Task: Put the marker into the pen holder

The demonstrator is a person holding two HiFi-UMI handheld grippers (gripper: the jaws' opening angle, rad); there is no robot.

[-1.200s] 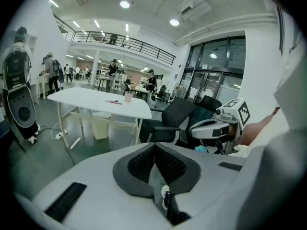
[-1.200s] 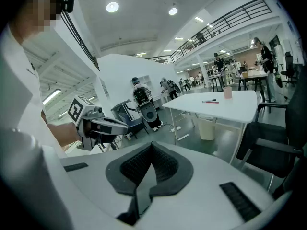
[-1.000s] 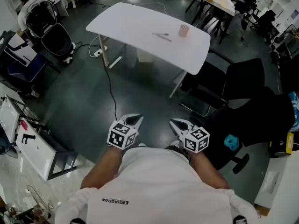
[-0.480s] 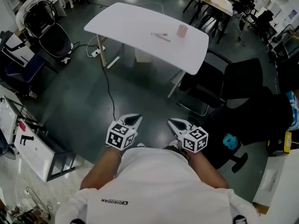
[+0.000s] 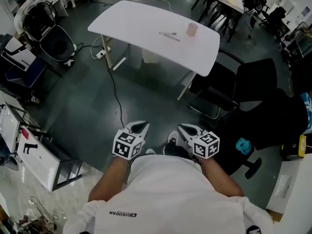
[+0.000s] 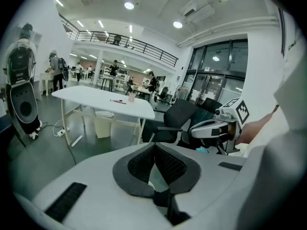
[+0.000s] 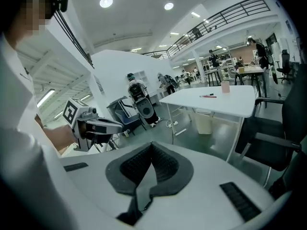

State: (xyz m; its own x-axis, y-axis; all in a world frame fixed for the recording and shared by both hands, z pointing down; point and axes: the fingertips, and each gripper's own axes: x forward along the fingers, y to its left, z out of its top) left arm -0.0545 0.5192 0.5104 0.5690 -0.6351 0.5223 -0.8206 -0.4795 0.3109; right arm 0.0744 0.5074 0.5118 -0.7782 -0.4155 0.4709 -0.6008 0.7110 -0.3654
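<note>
Left gripper (image 5: 140, 126) and right gripper (image 5: 184, 129) low in the frame's centre, jaws pressed together on nothing, white table (image 5: 141, 26) far off at upper centre, pink pen holder (image 5: 192, 29) near its right end, marker (image 5: 169, 34) lying just left of it

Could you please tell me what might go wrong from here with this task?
1. The black cable on the floor lies between the person and the white table; a foot might snag it.
2. The thin marker lies flat near the small pink pen holder, so a reach could tip the holder over.
</note>
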